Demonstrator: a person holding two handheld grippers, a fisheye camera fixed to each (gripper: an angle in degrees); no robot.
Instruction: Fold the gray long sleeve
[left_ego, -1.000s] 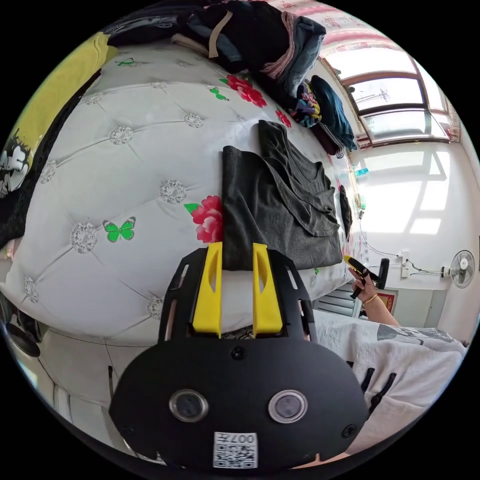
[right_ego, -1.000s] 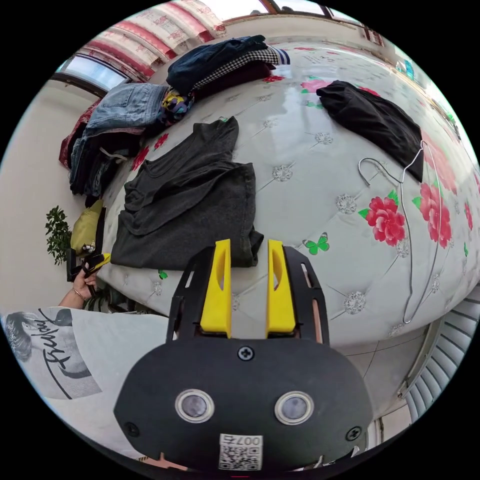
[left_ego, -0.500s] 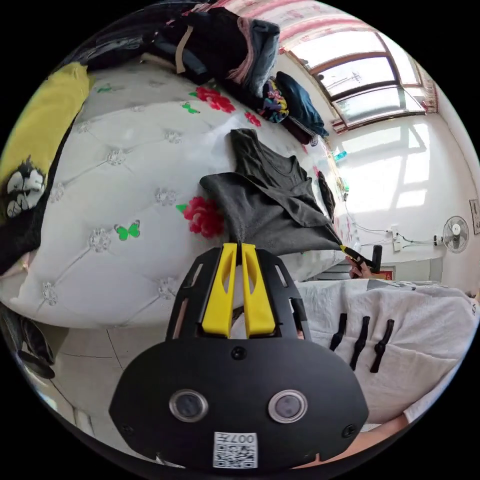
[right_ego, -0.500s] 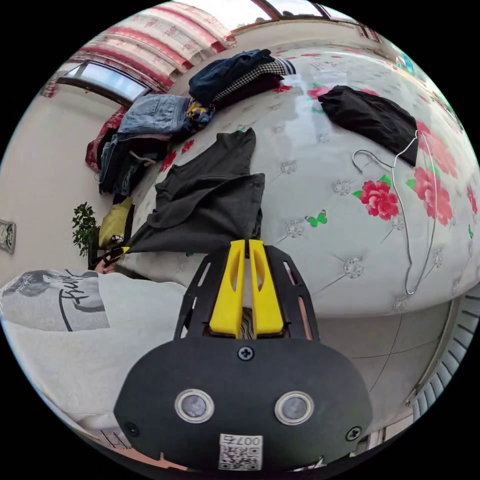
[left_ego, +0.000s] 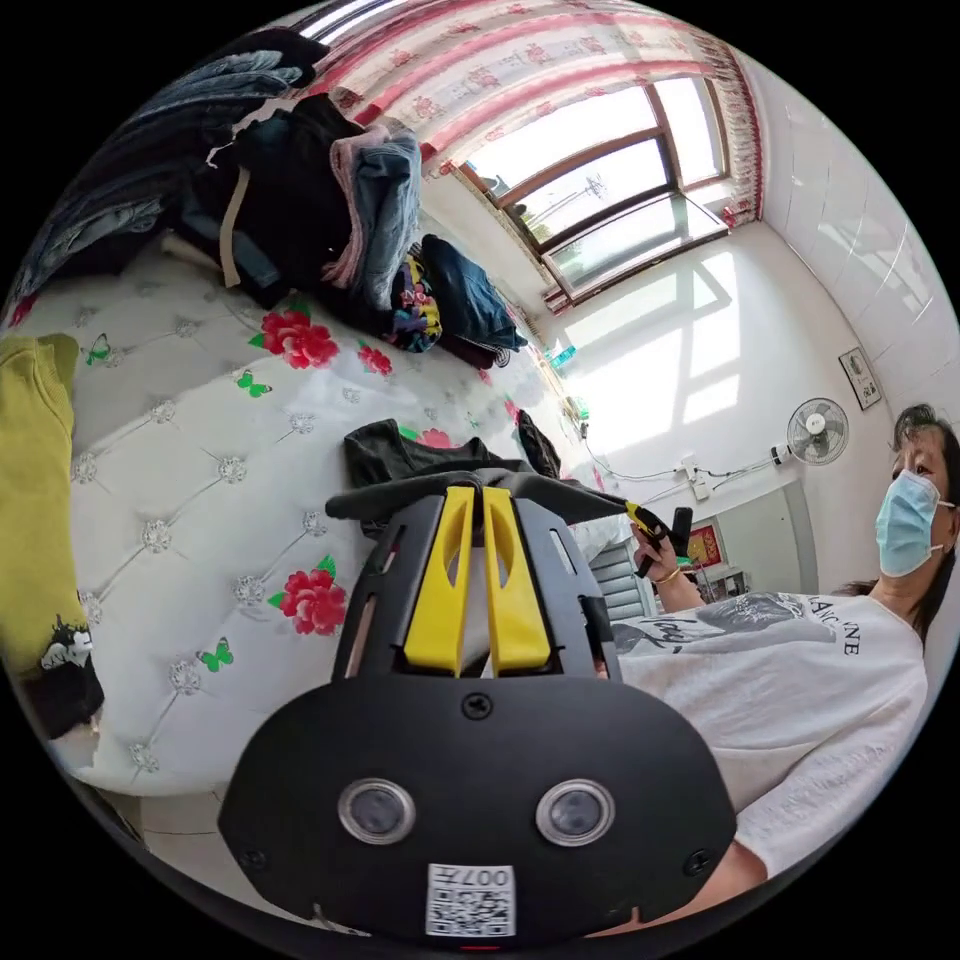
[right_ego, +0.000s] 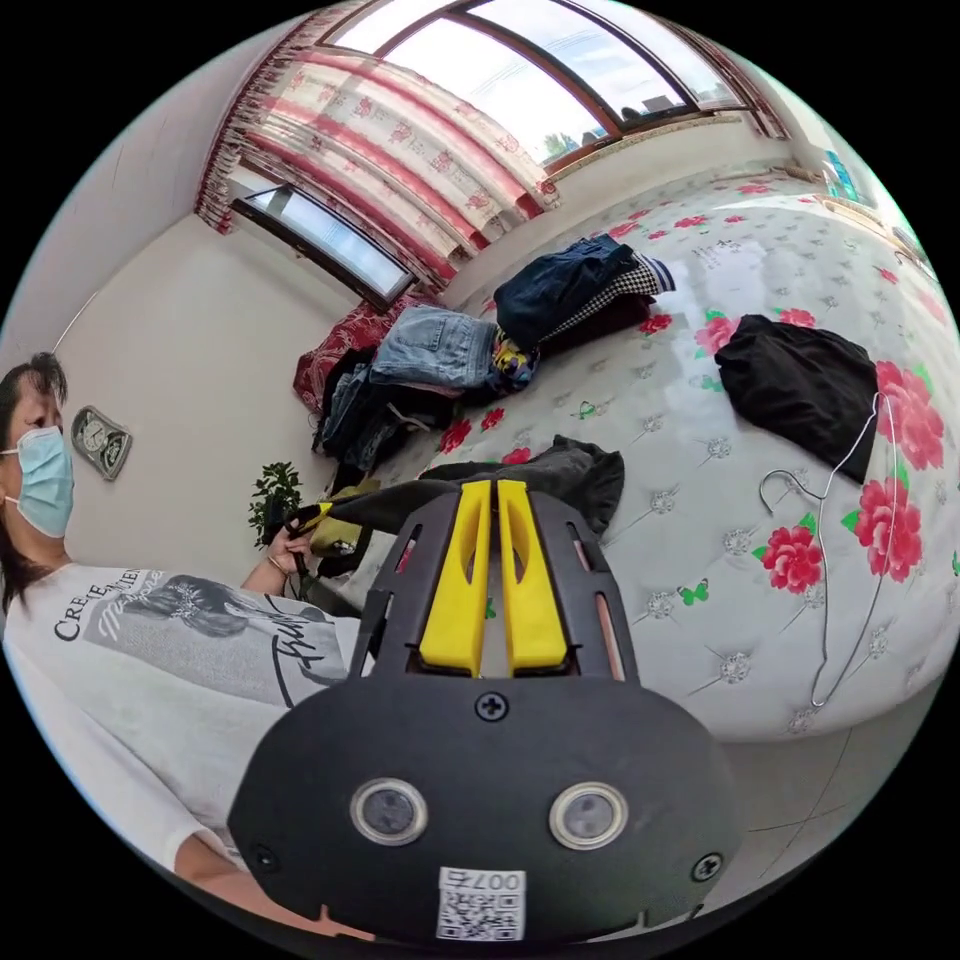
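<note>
Both grippers are clenched on the gray shirt: the left gripper and the right gripper each pinch its near edge. One part is lifted above the bed, and the far part rests on it.

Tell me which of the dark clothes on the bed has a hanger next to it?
The black garment lying alone among the red flowers: the wire hanger sits against its edge. The gray long sleeve is pinched by both grippers, and the other clothes are piled up by the window.
</note>
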